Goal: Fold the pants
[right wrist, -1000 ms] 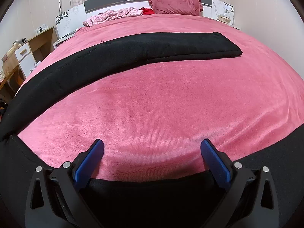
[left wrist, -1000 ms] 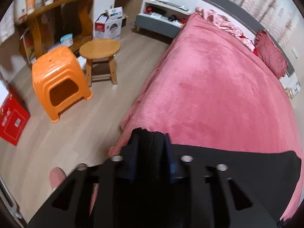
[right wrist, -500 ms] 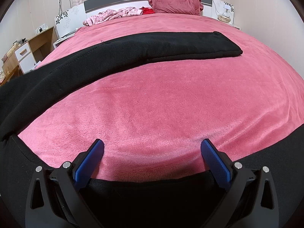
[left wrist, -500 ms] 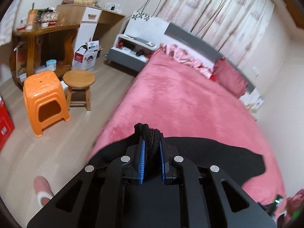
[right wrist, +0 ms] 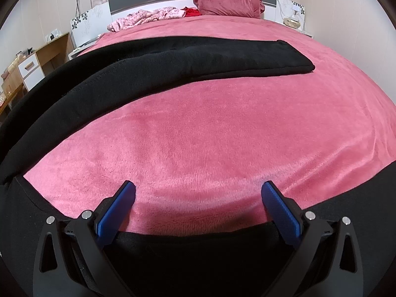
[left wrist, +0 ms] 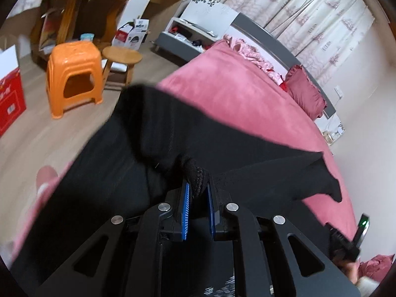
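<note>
Black pants point(right wrist: 173, 59) lie spread over a pink bed cover point(right wrist: 210, 136), one leg running toward the far right. My left gripper point(left wrist: 198, 185) is shut on a bunched fold of the black pants point(left wrist: 153, 133), and the lifted cloth hangs blurred in front of it. In the right wrist view my right gripper point(right wrist: 198, 190) stands open just above the cover, nothing between its blue pads; black cloth lies under its base. The other gripper's body point(left wrist: 351, 242) shows at the lower right of the left wrist view.
An orange plastic stool point(left wrist: 74, 74) and a round wooden stool point(left wrist: 121, 57) stand on the floor left of the bed. A red box point(left wrist: 10, 99) sits further left. A dark pink pillow point(right wrist: 227, 2) and crumpled pink clothes point(right wrist: 148, 17) lie at the headboard.
My left gripper has carried the pinched pants edge sideways over the bed; black cloth now fills more of its view. In the right wrist view the far leg has been dragged closer. The right gripper stays still.
</note>
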`<state>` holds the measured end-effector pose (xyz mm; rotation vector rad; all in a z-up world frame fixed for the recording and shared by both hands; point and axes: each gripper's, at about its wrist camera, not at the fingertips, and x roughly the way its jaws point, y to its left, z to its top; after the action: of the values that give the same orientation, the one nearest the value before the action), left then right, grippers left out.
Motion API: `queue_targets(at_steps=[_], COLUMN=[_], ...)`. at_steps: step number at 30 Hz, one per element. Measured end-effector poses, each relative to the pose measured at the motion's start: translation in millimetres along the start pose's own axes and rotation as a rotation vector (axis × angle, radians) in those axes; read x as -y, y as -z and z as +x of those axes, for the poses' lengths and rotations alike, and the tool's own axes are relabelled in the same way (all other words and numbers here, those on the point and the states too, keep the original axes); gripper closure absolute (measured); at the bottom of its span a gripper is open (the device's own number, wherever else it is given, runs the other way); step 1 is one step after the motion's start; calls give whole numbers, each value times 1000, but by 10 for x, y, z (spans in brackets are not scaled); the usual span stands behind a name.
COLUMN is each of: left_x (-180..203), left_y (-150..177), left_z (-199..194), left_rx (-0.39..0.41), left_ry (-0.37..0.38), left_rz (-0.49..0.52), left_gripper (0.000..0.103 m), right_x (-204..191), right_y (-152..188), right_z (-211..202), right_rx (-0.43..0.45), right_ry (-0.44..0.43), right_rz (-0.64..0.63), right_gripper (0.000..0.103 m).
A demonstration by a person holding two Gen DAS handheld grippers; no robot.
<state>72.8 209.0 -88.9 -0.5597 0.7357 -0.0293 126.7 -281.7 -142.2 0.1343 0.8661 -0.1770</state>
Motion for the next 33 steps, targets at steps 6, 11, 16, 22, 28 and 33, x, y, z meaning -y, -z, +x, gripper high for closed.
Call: queue_targets(at_steps=[6, 11, 16, 22, 28, 33], left_x=[-13, -30, -42, -89, -102, -91], left_y=[65, 99, 133, 134, 110, -81], left_z=[2, 5, 0, 11, -11, -199], left_rx=[24, 30, 36, 35, 26, 57], left_ry=[3, 5, 13, 35, 30, 65], left_rz=[21, 20, 15, 0, 7, -51], left_gripper=[92, 92, 92, 92, 92, 92], right_x=[-102, -405, -709, -972, -699, -485], right_y=[-511, -1225, -1884, -2191, -2068, -1996], right_z=[-146, -148, 141, 573, 797, 483], right_rx=[-74, -118, -177, -265, -323, -300], right_ry=[-50, -190, -233, -152, -162, -283], right_rz=[-6, 66, 218, 303, 403, 357], right_gripper=[2, 2, 2, 13, 69, 94])
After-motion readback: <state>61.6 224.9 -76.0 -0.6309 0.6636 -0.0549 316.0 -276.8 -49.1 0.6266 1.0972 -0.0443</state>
